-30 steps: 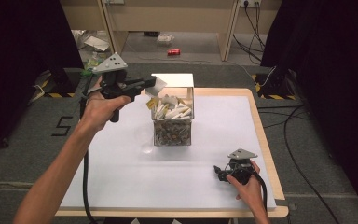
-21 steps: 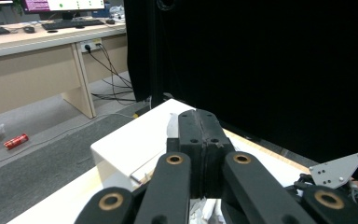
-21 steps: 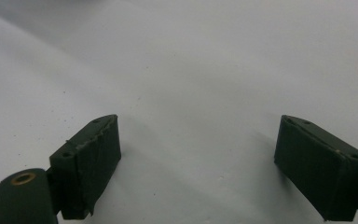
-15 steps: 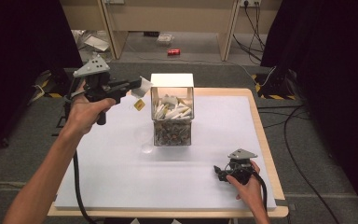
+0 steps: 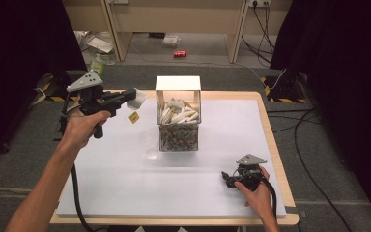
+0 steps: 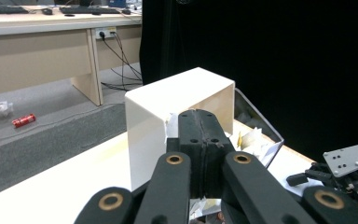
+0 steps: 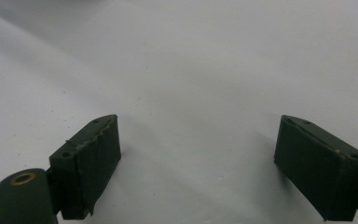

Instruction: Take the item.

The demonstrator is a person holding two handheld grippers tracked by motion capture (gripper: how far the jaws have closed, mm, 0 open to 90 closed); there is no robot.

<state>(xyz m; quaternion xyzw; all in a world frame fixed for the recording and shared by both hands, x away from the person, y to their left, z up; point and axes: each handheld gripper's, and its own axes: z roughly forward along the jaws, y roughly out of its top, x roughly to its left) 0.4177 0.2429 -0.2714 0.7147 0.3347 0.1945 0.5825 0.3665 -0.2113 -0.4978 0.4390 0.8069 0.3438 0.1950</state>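
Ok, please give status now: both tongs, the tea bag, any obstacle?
Left tongs shut on tea bag, tag dangling. Right tongs open, resting on table. Box beside, path clear.

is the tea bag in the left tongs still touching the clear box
Apart. In the high view the tea bag hangs from the shut left tongs, its yellow tag dangling, with bare white table between it and the clear box.
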